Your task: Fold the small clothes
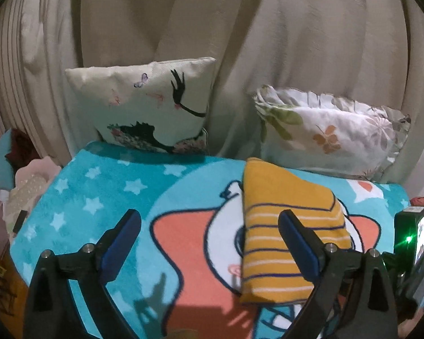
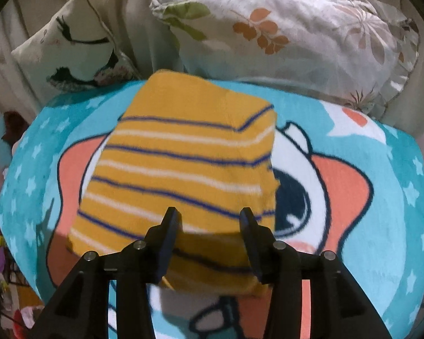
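Yellow striped garment (image 2: 181,169) lies folded beneath open right tongs (image 2: 210,217).

A small mustard-yellow garment (image 2: 181,163), crossed by thin navy and white stripes, lies folded into a compact, thick rectangle. It sits flat, plain yellow end farthest away. From the right tool it lies straight ahead, its near edge just beneath the fingers; from the left tool it lies off to the right (image 1: 285,226).
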`<control>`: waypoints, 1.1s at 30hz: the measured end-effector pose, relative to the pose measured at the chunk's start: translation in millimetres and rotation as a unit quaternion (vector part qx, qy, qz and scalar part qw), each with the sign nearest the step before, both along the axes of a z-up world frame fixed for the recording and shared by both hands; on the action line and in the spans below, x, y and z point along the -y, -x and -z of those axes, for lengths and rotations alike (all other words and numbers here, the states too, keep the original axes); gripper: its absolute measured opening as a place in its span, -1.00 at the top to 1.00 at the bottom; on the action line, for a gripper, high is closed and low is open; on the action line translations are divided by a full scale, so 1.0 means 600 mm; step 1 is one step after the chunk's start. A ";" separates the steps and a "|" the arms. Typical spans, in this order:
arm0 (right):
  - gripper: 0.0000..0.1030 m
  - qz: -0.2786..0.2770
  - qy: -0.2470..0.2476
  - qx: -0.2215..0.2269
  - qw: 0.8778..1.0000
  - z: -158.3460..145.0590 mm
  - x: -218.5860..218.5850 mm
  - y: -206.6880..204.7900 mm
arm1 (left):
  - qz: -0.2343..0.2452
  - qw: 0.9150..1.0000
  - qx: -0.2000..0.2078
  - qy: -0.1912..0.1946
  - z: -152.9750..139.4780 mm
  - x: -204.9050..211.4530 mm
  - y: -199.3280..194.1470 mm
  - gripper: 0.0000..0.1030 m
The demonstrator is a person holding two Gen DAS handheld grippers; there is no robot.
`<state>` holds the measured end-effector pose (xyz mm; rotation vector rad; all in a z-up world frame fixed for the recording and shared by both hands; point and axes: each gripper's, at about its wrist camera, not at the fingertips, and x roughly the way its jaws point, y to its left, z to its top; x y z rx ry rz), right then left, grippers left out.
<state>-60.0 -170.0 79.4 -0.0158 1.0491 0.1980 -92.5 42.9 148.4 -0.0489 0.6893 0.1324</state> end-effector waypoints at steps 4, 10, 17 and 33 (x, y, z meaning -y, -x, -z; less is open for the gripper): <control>0.00 0.007 -0.001 -0.002 1.000 0.000 0.025 0.021 | 0.005 1.000 -0.026 -0.008 0.015 0.035 0.008 -0.89; -0.04 0.017 0.012 -0.004 1.000 -0.003 0.064 0.045 | 0.009 0.996 -0.074 -0.040 0.049 0.079 0.014 -0.89; -0.15 0.008 0.044 0.014 0.999 -0.011 0.078 0.075 | 0.019 0.993 -0.108 -0.046 0.075 0.105 0.030 -0.89; -0.24 -0.009 0.055 0.025 0.998 -0.009 0.049 0.080 | 0.023 0.989 -0.144 -0.039 0.105 0.102 0.033 -0.89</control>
